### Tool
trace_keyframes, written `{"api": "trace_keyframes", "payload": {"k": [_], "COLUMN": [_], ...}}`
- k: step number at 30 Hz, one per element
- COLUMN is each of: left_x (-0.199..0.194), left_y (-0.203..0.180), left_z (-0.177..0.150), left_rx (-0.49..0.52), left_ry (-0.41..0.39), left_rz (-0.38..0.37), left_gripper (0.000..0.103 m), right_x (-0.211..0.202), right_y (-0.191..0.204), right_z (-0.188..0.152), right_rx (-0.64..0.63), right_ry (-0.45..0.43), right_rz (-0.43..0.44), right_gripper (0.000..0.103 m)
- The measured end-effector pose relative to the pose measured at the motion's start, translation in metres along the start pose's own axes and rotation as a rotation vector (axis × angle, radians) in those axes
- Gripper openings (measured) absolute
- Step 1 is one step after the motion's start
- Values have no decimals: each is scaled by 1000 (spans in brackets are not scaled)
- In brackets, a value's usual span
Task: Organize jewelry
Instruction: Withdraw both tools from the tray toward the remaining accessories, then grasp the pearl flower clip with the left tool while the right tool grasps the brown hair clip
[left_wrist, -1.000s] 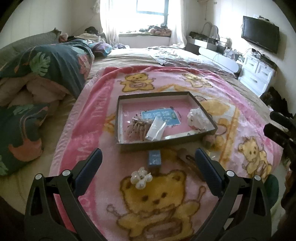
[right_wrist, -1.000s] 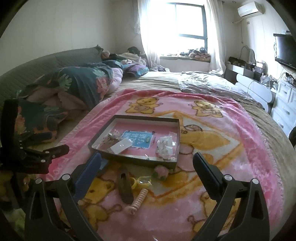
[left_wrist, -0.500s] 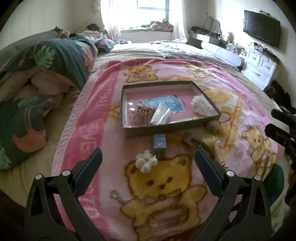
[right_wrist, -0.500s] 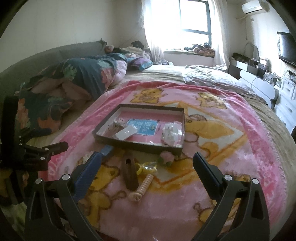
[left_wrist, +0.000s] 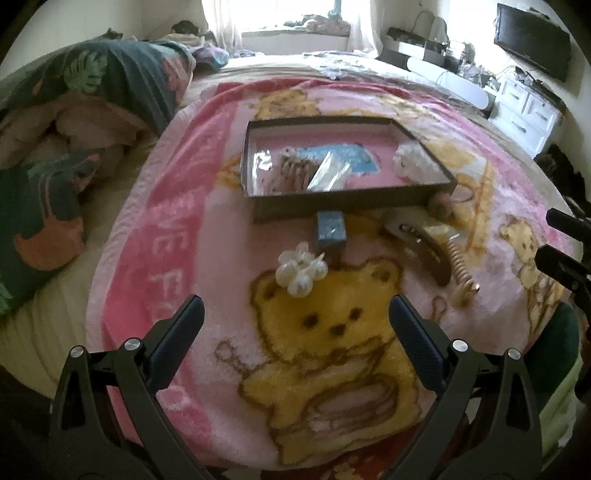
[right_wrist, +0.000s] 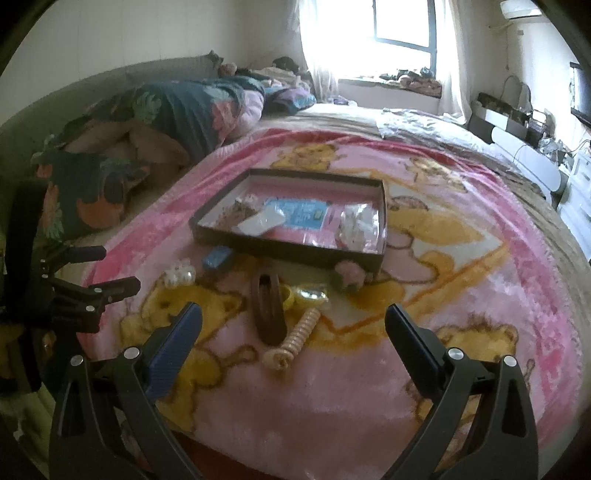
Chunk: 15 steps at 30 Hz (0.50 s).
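A shallow dark box (left_wrist: 354, 201) (right_wrist: 295, 249) lies on a pink bear blanket (left_wrist: 177, 240) and holds several packets and clips. In front of it lie a white pearl flower clip (left_wrist: 301, 271) (right_wrist: 180, 273), a small blue box (left_wrist: 331, 230) (right_wrist: 218, 257), a brown hair clip (left_wrist: 428, 251) (right_wrist: 267, 314), a beige spiral hair tie (left_wrist: 461, 269) (right_wrist: 295, 338), a yellow ring (right_wrist: 288, 297) and a pink flower piece (right_wrist: 349, 275). My left gripper (left_wrist: 295, 325) is open and empty, just short of the pearl clip. My right gripper (right_wrist: 293, 336) is open and empty over the spiral tie.
A rumpled dark floral duvet (left_wrist: 74, 122) is heaped on the left of the bed. White drawers (left_wrist: 524, 110) and a wall TV (left_wrist: 532, 44) stand at the right. The blanket's near edge (right_wrist: 295, 454) drops off below the grippers.
Both grippers have come down and forward toward the loose pieces in front of the box. Both stay open. Nothing on the blanket has moved.
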<state>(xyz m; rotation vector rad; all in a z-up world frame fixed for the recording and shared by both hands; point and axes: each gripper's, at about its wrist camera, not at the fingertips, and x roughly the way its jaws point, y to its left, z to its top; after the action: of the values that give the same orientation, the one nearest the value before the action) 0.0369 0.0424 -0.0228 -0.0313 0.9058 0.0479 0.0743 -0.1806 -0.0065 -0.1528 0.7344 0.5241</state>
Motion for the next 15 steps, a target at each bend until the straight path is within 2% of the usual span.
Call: {"api": "trace_keyframes", "payload": {"k": [9,15], "left_x": [23,41], "left_y": [15,17], "left_z": [-13,-10], "left_rx": [-37,-52], "left_ry": [51,71], "left_rz": [1,-11], "left_gripper": [94,93], "right_x": [26,47], "right_y": [-7,-13], "right_z": [-12,-12], "right_rx": [30,63], "right_ry": [56,95], "right_rz": [19,38], "right_gripper": [99,98]}}
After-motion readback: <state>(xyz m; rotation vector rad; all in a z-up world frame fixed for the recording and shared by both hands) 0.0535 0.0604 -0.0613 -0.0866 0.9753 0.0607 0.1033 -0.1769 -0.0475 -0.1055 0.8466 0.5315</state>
